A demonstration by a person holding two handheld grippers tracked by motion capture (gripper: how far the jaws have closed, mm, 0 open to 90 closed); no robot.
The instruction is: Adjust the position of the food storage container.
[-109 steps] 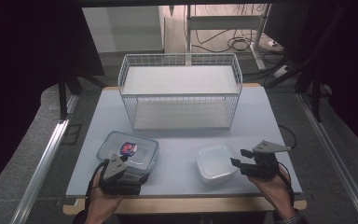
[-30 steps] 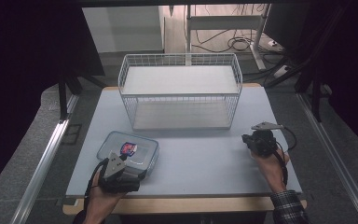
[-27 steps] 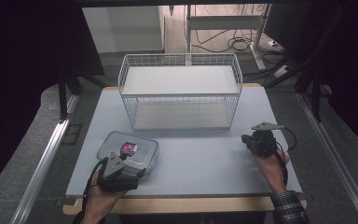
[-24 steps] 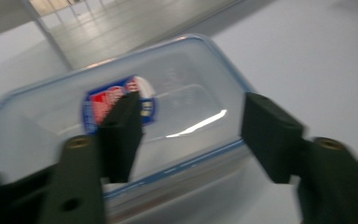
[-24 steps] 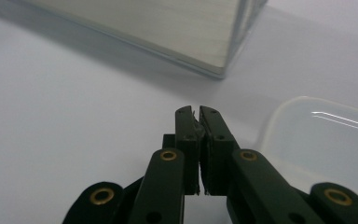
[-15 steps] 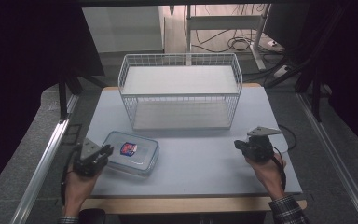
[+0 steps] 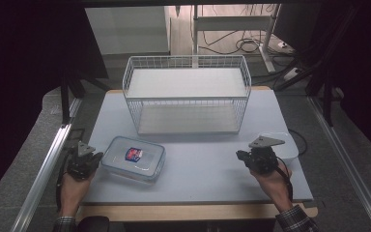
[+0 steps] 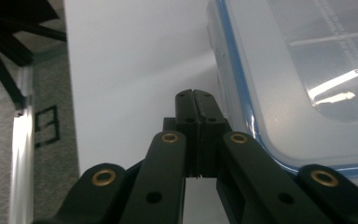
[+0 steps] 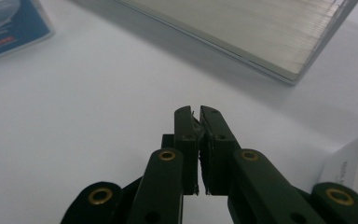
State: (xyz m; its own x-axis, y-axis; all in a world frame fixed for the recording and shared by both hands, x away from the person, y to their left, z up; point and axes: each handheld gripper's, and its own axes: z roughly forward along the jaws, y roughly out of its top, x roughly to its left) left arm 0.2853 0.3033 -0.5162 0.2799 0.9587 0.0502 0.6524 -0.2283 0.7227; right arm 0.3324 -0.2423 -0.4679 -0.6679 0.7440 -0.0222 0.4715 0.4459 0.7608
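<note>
Resting closed with nothing gripped, left gripper (image 7: 83, 162) just left of lidded container (image 7: 133, 158), jaws just closed, previously over it | right gripper (image 7: 258, 158) clenched empty, shifted slightly | container front-left of wire basket (image 7: 187, 94)

Table (image 7: 203, 169) bears wire basket (image 7: 187, 94), lidded container (image 7: 134, 158).

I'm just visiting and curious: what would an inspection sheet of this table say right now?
Surface: pale table top, bare in the middle.
Job's things: clear lidded container with blue seal, lid on, lying flat at front left.
Clutter: white wire basket at the back; a translucent piece behind the right hand.
Grippers: left gripper shut on nothing, beside the container's edge; right gripper shut, over bare table.
Cables: one loops past the right gripper.
Surroundings: dark; metal rails alongside.
</note>
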